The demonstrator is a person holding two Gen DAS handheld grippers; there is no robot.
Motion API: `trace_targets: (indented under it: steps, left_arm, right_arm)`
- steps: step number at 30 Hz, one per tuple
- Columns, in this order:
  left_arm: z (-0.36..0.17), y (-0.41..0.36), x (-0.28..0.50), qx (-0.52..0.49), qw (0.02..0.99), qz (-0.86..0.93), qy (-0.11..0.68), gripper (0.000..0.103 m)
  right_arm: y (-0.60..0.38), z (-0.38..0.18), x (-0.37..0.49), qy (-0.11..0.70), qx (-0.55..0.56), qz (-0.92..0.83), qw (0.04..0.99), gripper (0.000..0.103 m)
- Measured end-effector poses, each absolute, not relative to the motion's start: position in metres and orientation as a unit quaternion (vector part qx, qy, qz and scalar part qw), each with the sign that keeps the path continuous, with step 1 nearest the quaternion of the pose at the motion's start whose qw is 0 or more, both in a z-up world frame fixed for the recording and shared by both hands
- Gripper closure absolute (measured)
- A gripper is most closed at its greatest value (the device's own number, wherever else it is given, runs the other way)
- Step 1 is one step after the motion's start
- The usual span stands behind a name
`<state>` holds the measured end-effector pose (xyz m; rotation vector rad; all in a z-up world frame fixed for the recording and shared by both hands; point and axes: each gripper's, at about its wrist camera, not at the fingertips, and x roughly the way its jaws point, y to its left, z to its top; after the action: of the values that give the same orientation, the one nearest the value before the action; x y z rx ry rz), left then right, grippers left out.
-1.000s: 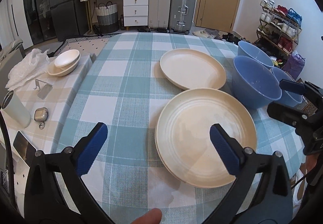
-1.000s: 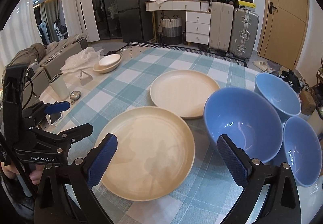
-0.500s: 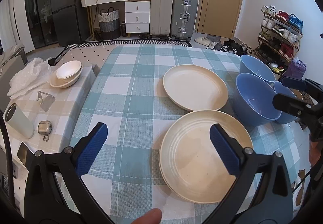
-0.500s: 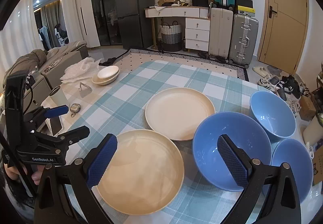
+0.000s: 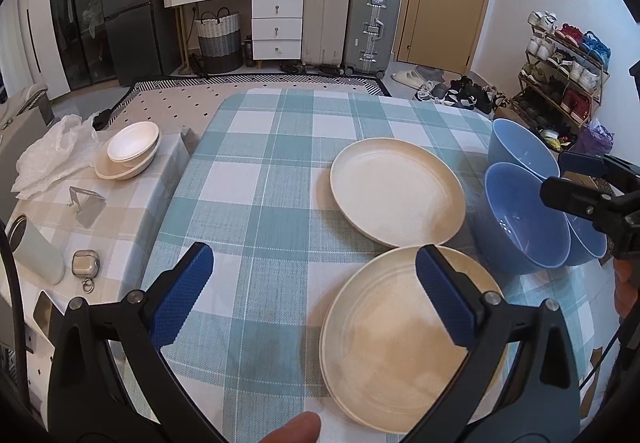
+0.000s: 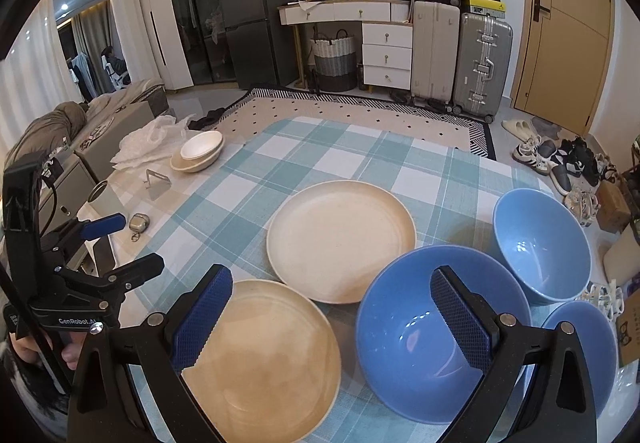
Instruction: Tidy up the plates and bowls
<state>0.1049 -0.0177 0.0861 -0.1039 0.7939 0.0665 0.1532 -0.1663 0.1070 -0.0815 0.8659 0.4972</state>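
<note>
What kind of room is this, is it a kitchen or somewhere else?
It looks like a lived-in apartment room, probably a combined living and dining area, not a kitchen proper. A table with a checked tablecloth holds plates and bowls, suitcases stand by a door, and a shoe rack lines the wall.

A table (image 6: 340, 155) under a teal checked cloth carries two cream plates (image 6: 340, 239), near (image 6: 272, 359) and far, their rims just overlapping, and three blue bowls (image 6: 436, 339) clustered at the right. A lower side table (image 5: 132, 211) holds stacked pale bowls (image 5: 130, 153), a cup (image 5: 36, 255) and a small case (image 5: 85, 265).
</note>
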Motion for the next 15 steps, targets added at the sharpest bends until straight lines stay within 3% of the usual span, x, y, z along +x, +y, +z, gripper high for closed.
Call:
trace_targets:
  steps: [15]
  left_arm:
    - [0.079, -0.009, 0.163, -0.057, 0.912, 0.027, 0.406, 0.002]
  right_arm:
    - [-0.179, 0.102, 0.218, 0.442, -0.038, 0.221, 0.869, 0.002]
